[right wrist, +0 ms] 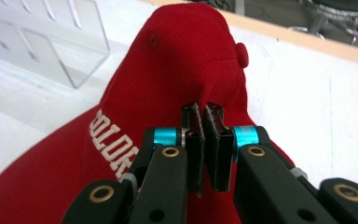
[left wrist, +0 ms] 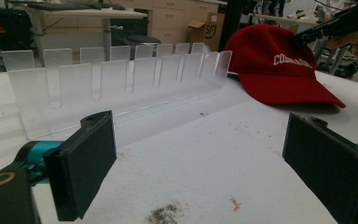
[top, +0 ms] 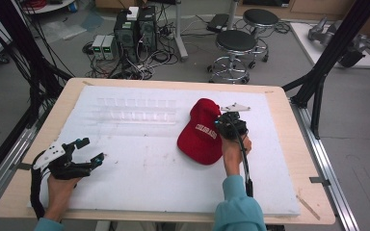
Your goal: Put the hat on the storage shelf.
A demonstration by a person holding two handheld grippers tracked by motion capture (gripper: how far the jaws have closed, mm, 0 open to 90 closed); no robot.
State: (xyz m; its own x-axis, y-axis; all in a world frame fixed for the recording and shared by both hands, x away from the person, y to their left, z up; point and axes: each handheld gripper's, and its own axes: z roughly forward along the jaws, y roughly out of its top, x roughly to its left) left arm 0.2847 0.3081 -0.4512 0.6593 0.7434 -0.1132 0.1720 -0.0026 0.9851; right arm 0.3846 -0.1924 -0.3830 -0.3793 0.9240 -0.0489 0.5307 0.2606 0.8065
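**White foam board, red cap pinched at the crown**

White board (top: 139,173) covers the table. On its right half lies the cap (top: 200,132), brim toward me. My right gripper (right wrist: 204,122) has its jaws pressed together on a fold of crown fabric, probably so I can lift the cap without crushing the brim. Just left of the cap stands a clear slotted rack (left wrist: 121,77), likely where it goes. Left gripper (top: 90,150) rests on the board, well apart, jaws wide and holding nothing.
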